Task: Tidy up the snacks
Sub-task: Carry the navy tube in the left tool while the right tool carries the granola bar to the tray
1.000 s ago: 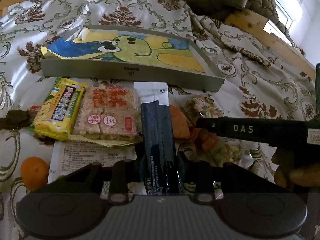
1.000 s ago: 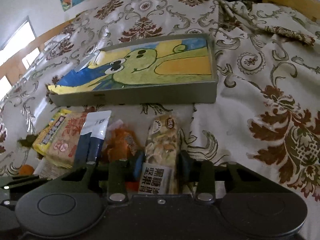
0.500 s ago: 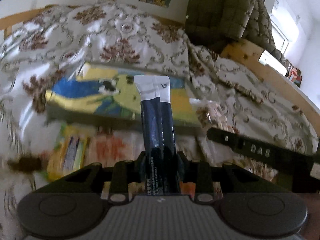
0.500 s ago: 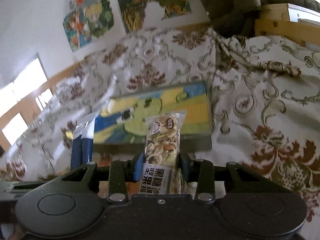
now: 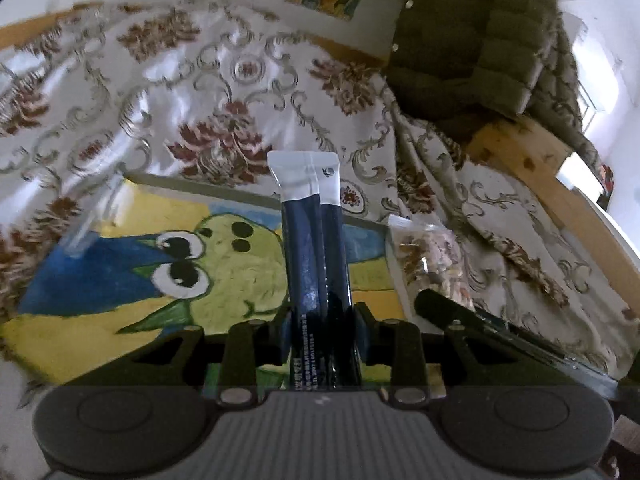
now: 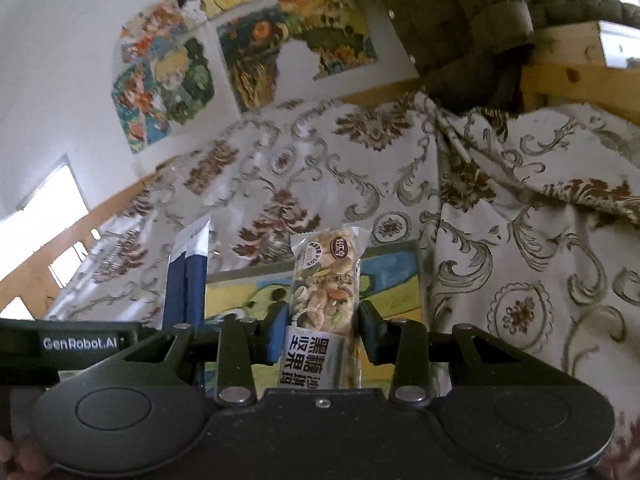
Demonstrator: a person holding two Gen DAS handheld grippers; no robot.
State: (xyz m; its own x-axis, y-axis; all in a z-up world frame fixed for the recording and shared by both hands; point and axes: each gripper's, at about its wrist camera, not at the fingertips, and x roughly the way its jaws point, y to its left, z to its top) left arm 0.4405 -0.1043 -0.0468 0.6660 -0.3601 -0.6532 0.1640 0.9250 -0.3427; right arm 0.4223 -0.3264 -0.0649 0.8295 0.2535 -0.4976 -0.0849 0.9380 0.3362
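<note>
Underneath, a flowered bedspread (image 5: 224, 80) carries a shallow tray (image 5: 248, 196) with a painted frog lining. Above the tray, the left gripper (image 5: 320, 332) clenches a dark blue sachet (image 5: 314, 248) upright, and just beside it the right gripper (image 6: 320, 332) clamps a nut bar (image 6: 326, 280) upright.

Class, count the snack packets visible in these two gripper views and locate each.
2: the blue sachet in the left gripper; the nut bar in the right gripper. Others may be hidden.
</note>
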